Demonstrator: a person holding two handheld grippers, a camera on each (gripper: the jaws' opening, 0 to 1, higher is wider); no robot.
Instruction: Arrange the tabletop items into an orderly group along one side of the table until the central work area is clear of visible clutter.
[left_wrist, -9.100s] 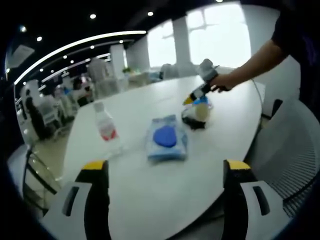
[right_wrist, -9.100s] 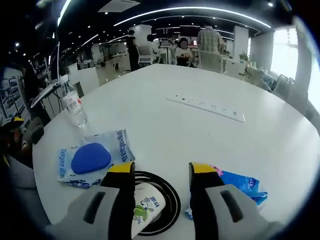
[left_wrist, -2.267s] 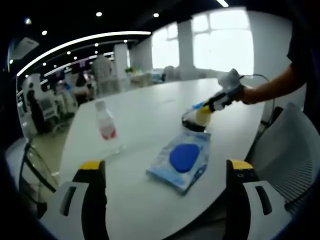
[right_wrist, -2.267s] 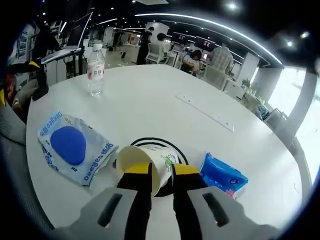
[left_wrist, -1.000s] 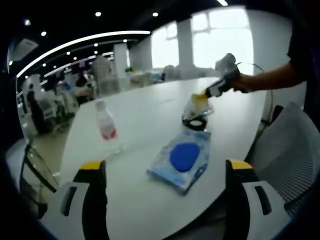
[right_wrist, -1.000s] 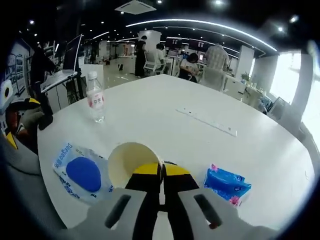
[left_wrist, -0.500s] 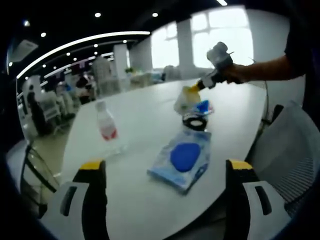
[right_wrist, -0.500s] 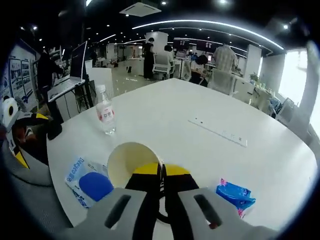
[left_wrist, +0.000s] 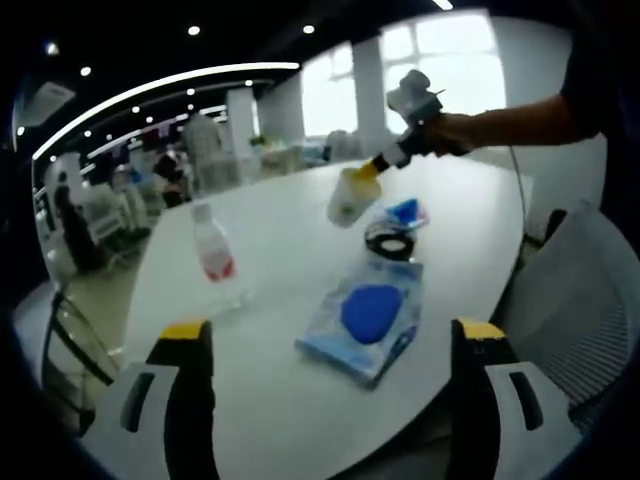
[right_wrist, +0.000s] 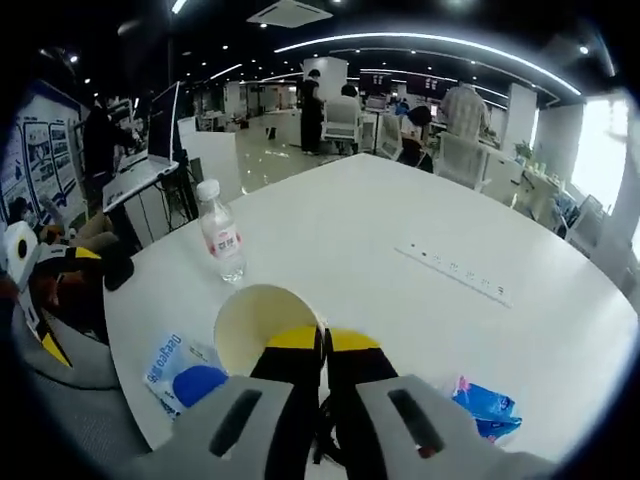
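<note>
My right gripper (right_wrist: 322, 342) is shut on the rim of a pale yellow paper cup (right_wrist: 262, 324), holding it in the air above the white table (right_wrist: 340, 230). In the left gripper view that right gripper (left_wrist: 372, 165) carries the paper cup (left_wrist: 347, 199) over the table's far part. My left gripper (left_wrist: 328, 340) is open near the table edge with nothing between its jaws. On the table lie a wipes pack with a blue lid (left_wrist: 366, 316), a black tape ring (left_wrist: 389, 240), a small blue tissue pack (left_wrist: 404, 211) and an upright water bottle (left_wrist: 211, 252).
A white power strip (right_wrist: 455, 270) lies across the table's far side. A mesh office chair (left_wrist: 575, 320) stands at the table's right edge in the left gripper view. People, desks and chairs fill the room beyond the table.
The right gripper shut on the paper cup's rim, then lifted it off the tape ring, up and to the left in the left gripper view. The left gripper has stayed open and still.
</note>
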